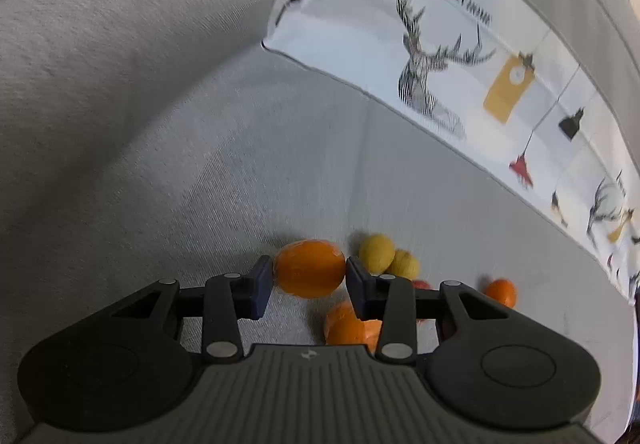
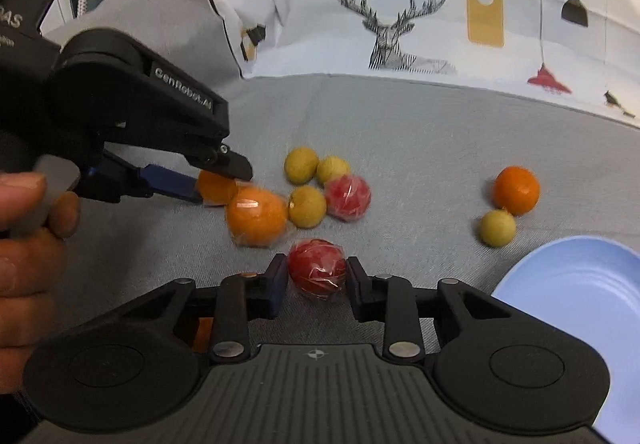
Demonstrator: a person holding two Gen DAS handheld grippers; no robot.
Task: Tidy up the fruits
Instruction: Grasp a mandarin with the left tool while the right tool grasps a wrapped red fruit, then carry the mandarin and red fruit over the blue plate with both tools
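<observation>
In the left wrist view my left gripper [image 1: 309, 278] is shut on a wrapped orange [image 1: 310, 268], a pad pressing each side, low over the grey sofa seat. The right wrist view shows that same left gripper [image 2: 218, 184] from the side, gripping its orange [image 2: 214, 188]. My right gripper [image 2: 317, 284] is shut on a red fruit in clear wrap [image 2: 317, 271], both pads against it. Loose on the seat lie another wrapped orange [image 2: 256, 216], a second red fruit [image 2: 347, 198] and three yellow-green fruits [image 2: 307, 206].
A light blue plate [image 2: 580, 304] sits at the right edge. An orange [image 2: 516, 190] and a yellow-green fruit [image 2: 497, 228] lie apart near it. A deer-print cushion [image 2: 400, 16] leans along the sofa back. A person's hand [image 2: 24, 244] holds the left gripper.
</observation>
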